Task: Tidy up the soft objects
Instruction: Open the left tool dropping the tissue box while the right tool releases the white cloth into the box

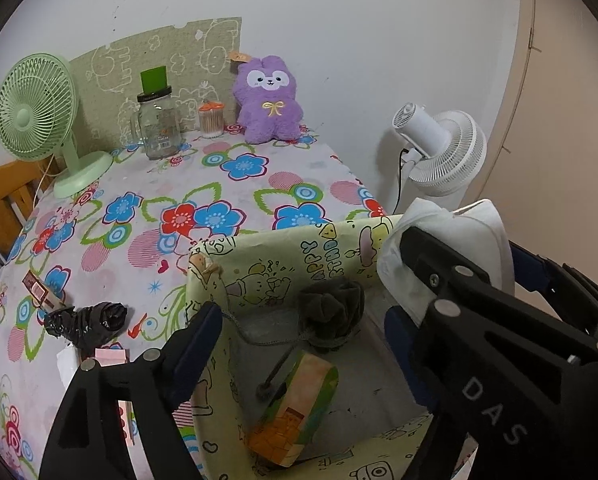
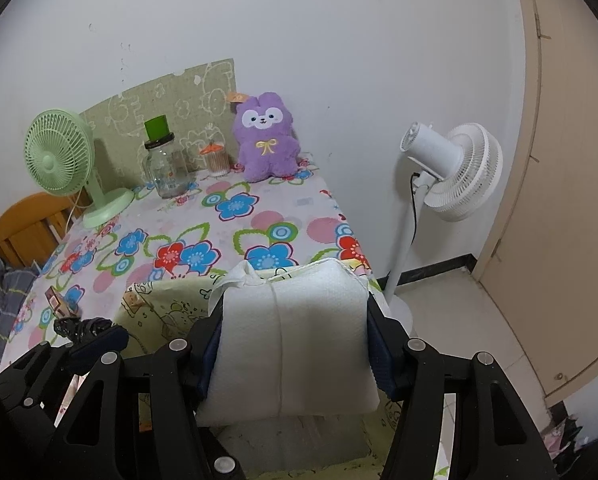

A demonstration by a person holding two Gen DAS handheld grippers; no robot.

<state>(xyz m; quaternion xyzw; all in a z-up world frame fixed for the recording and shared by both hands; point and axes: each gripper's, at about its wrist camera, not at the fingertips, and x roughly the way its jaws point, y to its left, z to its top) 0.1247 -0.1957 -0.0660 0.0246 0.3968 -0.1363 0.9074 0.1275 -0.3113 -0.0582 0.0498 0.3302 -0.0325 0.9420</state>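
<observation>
- white folded tissue pack is pinched between the pads of my right gripper, hanging over the rim of the yellow cartoon-print box.
- my left gripper is spread wide, nothing between its fingers, above the box.
- grey pouch and a small orange-green packet lie inside the box.

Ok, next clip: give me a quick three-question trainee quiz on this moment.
1. True or false: the left gripper is clamped on the grey pouch.
2. What does the right gripper hold? A) purple plush B) white tissue pack C) glass jar
3. Fill in: the grey pouch lies inside the ____.

Key: 1 false, its jaws stand open, nothing gripped; 2 B; 3 box.
</observation>
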